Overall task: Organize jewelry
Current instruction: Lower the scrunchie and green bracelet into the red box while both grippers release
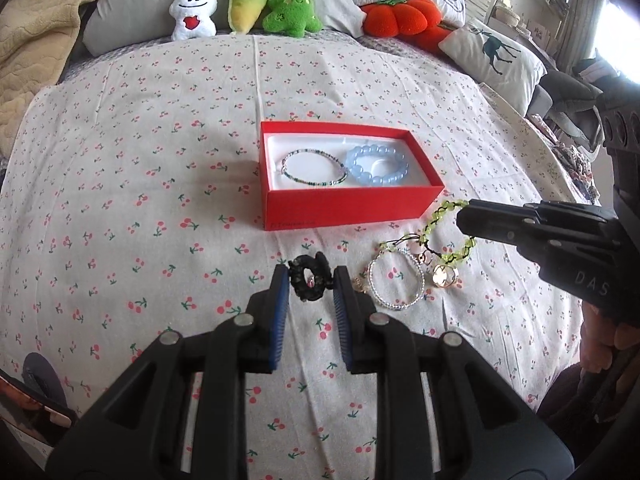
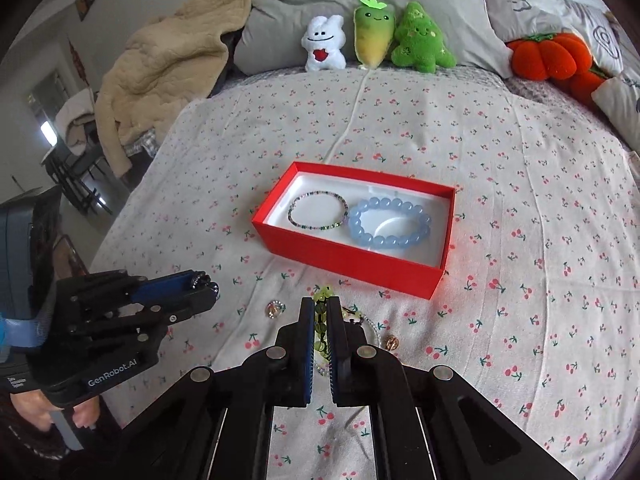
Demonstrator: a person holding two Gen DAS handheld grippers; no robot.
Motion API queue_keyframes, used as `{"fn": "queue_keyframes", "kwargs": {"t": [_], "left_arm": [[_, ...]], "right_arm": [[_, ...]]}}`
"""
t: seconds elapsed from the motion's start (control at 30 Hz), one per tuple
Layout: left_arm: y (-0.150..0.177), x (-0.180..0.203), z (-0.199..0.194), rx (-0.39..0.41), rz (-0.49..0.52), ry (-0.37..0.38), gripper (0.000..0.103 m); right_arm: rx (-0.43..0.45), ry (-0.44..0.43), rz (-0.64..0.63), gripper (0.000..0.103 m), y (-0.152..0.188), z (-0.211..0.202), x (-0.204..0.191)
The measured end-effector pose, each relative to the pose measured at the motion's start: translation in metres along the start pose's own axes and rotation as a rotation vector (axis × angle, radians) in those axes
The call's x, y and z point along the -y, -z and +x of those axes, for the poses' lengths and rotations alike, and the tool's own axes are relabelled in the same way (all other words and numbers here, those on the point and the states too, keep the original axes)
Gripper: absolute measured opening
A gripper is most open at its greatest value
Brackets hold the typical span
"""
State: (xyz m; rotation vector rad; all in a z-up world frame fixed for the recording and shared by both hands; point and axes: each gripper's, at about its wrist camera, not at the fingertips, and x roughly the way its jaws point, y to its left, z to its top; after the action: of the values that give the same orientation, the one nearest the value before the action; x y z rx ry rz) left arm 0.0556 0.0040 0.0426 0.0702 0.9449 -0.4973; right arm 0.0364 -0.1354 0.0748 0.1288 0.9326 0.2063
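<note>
Two hand-held grippers, each gripping one bracelet, just short of a red box on a cherry-print bedspread

The left gripper (image 1: 311, 280) pinches a black beaded bracelet (image 1: 309, 280) between its blue pads; the right gripper (image 2: 320, 312) is clamped on a yellow-green beaded bracelet (image 2: 321, 320). Ahead of both, the open red box (image 2: 352, 258) holds two bracelets: one thin multicoloured strand (image 2: 318, 210) and one chunky pale blue (image 2: 390, 222), side by side. Near the right gripper's tips lie a silver bracelet (image 1: 396, 283) and a round gold charm (image 1: 441, 279). Beyond the box stand three plush toys (image 2: 378, 42) and one red-orange pumpkin cushion (image 2: 550, 58)
</note>
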Motion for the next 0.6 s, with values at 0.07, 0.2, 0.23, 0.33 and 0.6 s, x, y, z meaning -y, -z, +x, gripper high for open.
{"fn": "queue_keyframes", "kwargs": {"t": [0.07, 0.2, 0.23, 0.33, 0.6], "left_arm": [[-0.007, 0.001, -0.003, 0.015, 0.001, 0.008, 0.024], [-0.020, 0.006, -0.005, 0.042, 0.005, 0.022, 0.024], [-0.023, 0.007, -0.004, 0.048, 0.006, 0.026, 0.024], [-0.033, 0.012, 0.001, 0.072, 0.020, 0.032, 0.024], [-0.051, 0.019, 0.038, 0.118, 0.066, 0.042, 0.024]], "right_arm": [[0.027, 0.003, 0.010, 0.006, -0.006, -0.010, 0.003], [0.073, 0.003, 0.033, 0.006, -0.020, -0.026, 0.009], [0.083, 0.006, 0.037, 0.006, -0.023, -0.029, 0.010], [0.110, 0.005, 0.050, 0.006, -0.031, -0.033, 0.012], [0.168, 0.016, 0.083, 0.006, -0.053, -0.027, 0.019]]}}
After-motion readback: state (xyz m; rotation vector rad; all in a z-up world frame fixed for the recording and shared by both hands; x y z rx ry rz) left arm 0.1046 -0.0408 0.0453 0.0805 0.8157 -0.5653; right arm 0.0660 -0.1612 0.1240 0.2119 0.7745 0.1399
